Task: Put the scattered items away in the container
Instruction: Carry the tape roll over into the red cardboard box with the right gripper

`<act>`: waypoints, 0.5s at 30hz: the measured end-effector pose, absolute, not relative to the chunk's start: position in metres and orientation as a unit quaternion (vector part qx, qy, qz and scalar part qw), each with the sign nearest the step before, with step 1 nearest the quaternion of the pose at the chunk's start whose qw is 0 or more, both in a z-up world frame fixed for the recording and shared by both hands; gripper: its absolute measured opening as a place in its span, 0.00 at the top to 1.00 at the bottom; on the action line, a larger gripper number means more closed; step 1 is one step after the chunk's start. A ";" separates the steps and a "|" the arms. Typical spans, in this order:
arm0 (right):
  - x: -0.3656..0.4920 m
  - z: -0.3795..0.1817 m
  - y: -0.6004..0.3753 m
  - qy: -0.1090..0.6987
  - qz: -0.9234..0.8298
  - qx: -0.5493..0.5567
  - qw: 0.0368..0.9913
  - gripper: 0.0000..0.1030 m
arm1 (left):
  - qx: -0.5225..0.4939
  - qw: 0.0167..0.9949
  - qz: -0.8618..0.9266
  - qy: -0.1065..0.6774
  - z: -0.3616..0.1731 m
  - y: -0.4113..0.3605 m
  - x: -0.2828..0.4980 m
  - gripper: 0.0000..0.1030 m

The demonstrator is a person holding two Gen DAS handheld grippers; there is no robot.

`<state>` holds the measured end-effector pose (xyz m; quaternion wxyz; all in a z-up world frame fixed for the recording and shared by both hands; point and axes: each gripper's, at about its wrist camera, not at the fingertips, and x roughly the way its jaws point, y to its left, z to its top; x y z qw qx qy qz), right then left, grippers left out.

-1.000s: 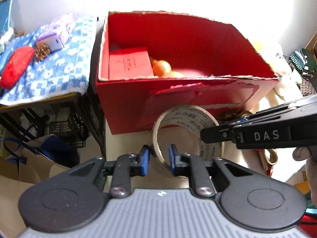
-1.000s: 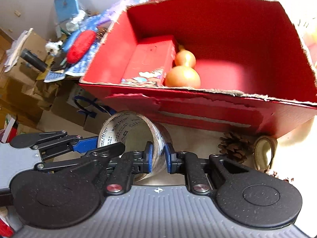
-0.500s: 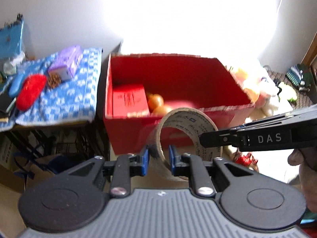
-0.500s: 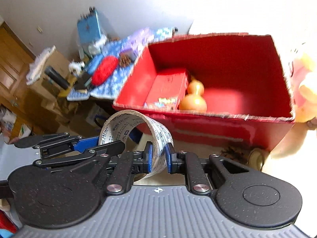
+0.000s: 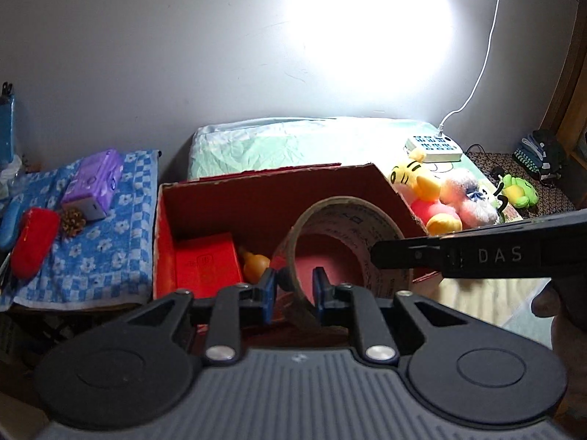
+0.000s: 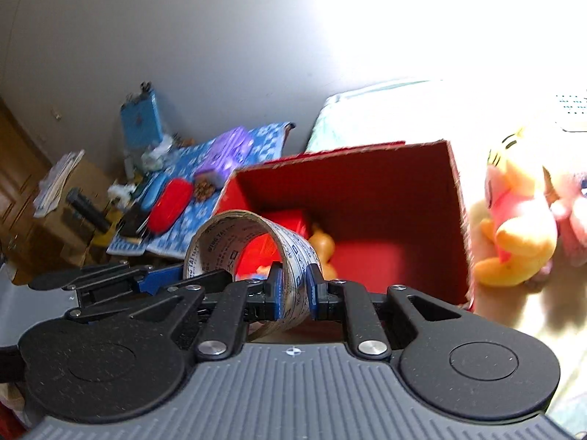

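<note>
A roll of printed packing tape hangs over the front part of the red cardboard box, held from both sides. My left gripper is shut on the roll's left wall. My right gripper is shut on the roll's right wall. In the left wrist view the right gripper's black side reaches in from the right and touches the roll. Inside the box lie a small red carton and an orange gourd.
Left of the box a blue floral cloth carries a purple pack, a pine cone and a red pouch. Plush toys and a power strip lie on the right, against a bed.
Both grippers have risen with the tape roll, from low in front of the box to over its front rim. Their hold on the roll is unchanged.
</note>
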<state>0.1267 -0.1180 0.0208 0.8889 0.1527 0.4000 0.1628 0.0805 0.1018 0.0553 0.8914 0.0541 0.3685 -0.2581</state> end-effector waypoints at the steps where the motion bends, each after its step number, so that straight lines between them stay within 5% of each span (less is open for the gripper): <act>1: 0.130 0.020 -0.120 0.398 0.159 0.154 0.890 0.86 | 0.056 0.891 -0.258 0.369 0.054 0.098 0.084 0.85; 15: 0.178 -0.023 -0.149 0.434 0.098 0.188 0.876 0.87 | 0.070 0.861 -0.269 0.426 0.009 0.054 0.145 0.87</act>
